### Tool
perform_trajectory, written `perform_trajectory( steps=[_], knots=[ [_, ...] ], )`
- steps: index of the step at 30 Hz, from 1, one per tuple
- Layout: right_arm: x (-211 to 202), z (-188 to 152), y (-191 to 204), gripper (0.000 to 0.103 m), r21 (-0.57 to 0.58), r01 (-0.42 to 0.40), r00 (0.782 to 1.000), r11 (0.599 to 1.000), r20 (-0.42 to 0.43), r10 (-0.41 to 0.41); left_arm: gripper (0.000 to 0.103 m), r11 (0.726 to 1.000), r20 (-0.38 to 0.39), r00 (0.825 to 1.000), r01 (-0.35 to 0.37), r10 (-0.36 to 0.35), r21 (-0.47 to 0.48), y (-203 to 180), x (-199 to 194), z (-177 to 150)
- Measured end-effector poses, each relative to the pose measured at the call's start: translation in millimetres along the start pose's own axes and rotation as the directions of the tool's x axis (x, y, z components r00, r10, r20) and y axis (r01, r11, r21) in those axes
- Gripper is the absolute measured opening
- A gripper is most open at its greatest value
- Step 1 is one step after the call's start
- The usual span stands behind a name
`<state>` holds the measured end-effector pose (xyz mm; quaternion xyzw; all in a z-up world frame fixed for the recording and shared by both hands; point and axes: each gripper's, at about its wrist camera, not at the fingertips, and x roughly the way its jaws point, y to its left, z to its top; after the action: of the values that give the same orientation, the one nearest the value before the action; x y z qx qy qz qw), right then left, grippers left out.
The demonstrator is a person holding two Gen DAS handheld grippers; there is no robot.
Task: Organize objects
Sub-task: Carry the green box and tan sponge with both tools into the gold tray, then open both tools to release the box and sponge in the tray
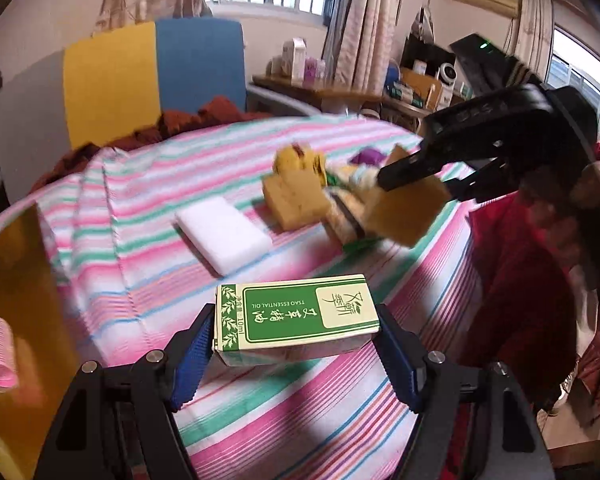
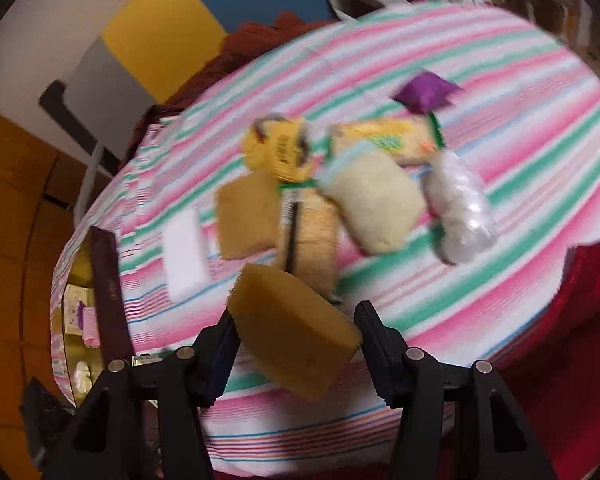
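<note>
My left gripper (image 1: pixel 296 332) is shut on a green and cream essential oil box (image 1: pixel 296 318) and holds it above the striped cloth (image 1: pixel 140 280). My right gripper (image 2: pixel 296 340) is shut on a yellow-brown sponge (image 2: pixel 292 328), lifted above the cloth; the same gripper (image 1: pixel 420 182) and sponge (image 1: pixel 408 208) show in the left wrist view at the right. On the cloth lie a white foam block (image 1: pixel 224 234), a second brown sponge (image 1: pixel 292 198), a yellow packet (image 2: pixel 278 148), a cream pouch (image 2: pixel 374 204), a clear wrapped bundle (image 2: pixel 460 216) and a purple sachet (image 2: pixel 426 92).
A brown-edged box (image 2: pixel 106 296) at the cloth's left edge holds a pink roller (image 2: pixel 90 326) and small items. A yellow and blue panel (image 1: pixel 152 76) stands behind. Red fabric (image 1: pixel 520 280) hangs at the right. A cluttered shelf (image 1: pixel 380 88) is far back.
</note>
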<state>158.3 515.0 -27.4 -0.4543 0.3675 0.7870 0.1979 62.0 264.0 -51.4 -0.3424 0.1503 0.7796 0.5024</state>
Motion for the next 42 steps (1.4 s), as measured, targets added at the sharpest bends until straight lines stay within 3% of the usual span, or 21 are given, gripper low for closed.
perform_trajectory(
  steps=[7, 12, 18, 22, 28, 36, 39, 42],
  knots=[
    [-7.6, -2.1, 68.2, 0.058, -0.115, -0.08, 0.994, 0.99, 0.07, 0.088, 0.077, 0.992, 0.09, 0.991, -0.088, 0.096, -0.09, 33.3, -52.5, 6.1],
    [0.8, -6.2, 123.6, 0.058, -0.207, -0.16, 0.984, 0.965, 0.05, 0.174, 0.077, 0.959, 0.097, 0.973, -0.183, 0.207, -0.215, 75.9, -84.8, -3.3],
    [14.3, -21.7, 183.0, 0.058, -0.314, -0.257, 0.964, 0.914, -0.023, 0.264, 0.077, 0.882, 0.085, 0.931, -0.302, 0.354, -0.362, 132.6, -120.6, -23.0],
    [22.2, -35.7, 216.2, 0.058, -0.367, -0.305, 0.951, 0.879, -0.068, 0.302, 0.077, 0.816, 0.054, 0.894, -0.38, 0.445, -0.435, 170.8, -137.0, -36.6],
    [36.4, -56.8, 250.3, 0.058, -0.432, -0.343, 0.939, 0.834, -0.125, 0.322, 0.077, 0.737, 0.003, 0.848, -0.458, 0.529, -0.496, 212.1, -149.5, -51.6],
    [67.4, -82.1, 275.8, 0.059, -0.481, -0.331, 0.943, 0.812, -0.189, 0.273, 0.078, 0.674, -0.073, 0.8, -0.547, 0.595, -0.496, 242.6, -140.3, -57.4],
    [75.9, -86.4, 280.1, 0.061, -0.493, -0.323, 0.946, 0.808, -0.204, 0.253, 0.079, 0.645, -0.104, 0.791, -0.56, 0.603, -0.52, 252.9, -137.5, -61.9],
    [83.0, -91.1, 284.2, 0.073, -0.5, -0.32, 0.946, 0.804, -0.216, 0.242, 0.085, 0.631, -0.114, 0.784, -0.569, 0.611, -0.528, 257.3, -138.3, -63.6]
  ],
)
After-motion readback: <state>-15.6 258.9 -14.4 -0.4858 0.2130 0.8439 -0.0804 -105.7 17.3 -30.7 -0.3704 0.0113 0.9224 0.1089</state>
